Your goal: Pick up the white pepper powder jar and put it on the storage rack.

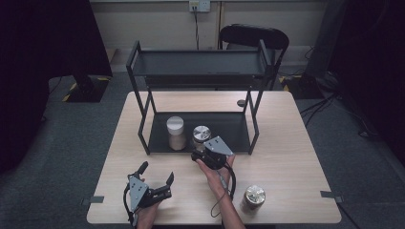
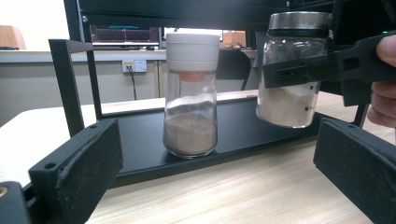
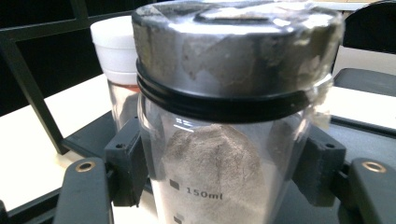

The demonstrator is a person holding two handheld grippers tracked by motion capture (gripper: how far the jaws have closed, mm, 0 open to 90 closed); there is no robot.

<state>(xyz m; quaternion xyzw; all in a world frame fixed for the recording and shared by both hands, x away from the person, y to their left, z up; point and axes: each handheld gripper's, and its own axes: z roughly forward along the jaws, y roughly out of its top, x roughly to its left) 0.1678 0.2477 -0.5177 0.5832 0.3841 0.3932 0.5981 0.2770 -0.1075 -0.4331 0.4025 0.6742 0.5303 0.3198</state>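
Metal-lidded jar (image 3: 224, 140) is clamped by right hand-held gripper (image 1: 206, 151) just above the rack's lower shelf (image 1: 234, 125) on the desk (image 1: 286, 157) | long axis near vertical, slightly tilted, lid up | white-capped jar (image 2: 190, 93) stands upright beside it | left hand-held gripper (image 1: 156, 172) is held wide open, empty, near desk front edge

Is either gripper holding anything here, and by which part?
The right gripper clamps the metal-lidded jar around its glass body, below the lid. The left gripper is open, holding nothing.
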